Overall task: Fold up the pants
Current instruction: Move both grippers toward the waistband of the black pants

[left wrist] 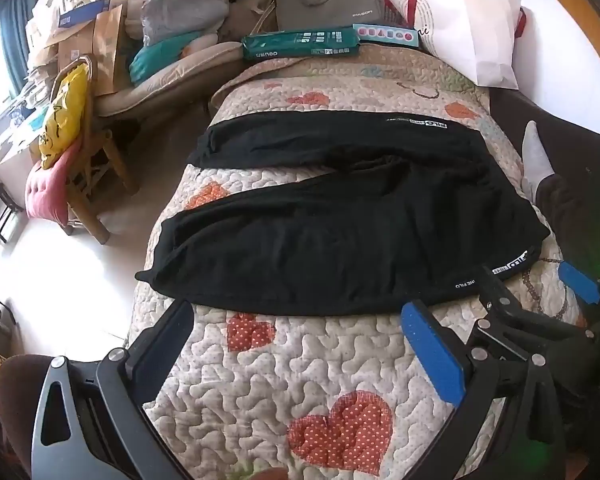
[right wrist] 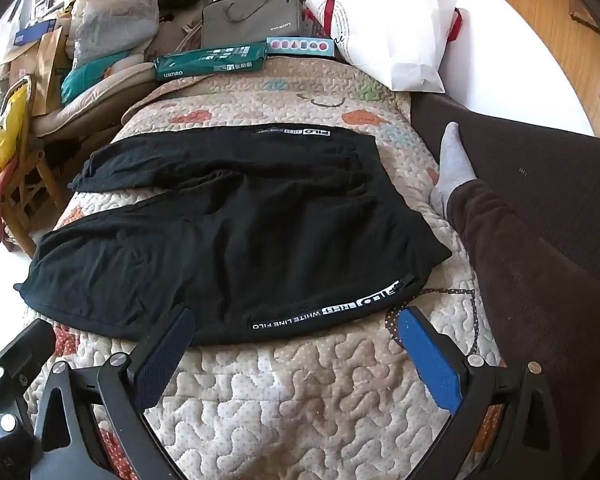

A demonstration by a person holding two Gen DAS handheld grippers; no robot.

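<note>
Black pants lie spread flat on a quilted bed cover, legs pointing left, waistband to the right. A white lettered stripe runs along the near edge. They also show in the right wrist view. My left gripper is open and empty, its blue pads just short of the near leg's edge. My right gripper is open and empty, with its fingertips at the near edge by the stripe. The right gripper's fingers also show at the right of the left wrist view.
A person's leg in brown trousers and a grey sock lies along the bed's right side. A green box, a grey bag and a white paper bag stand at the bed's far end. A cluttered chair stands on the left.
</note>
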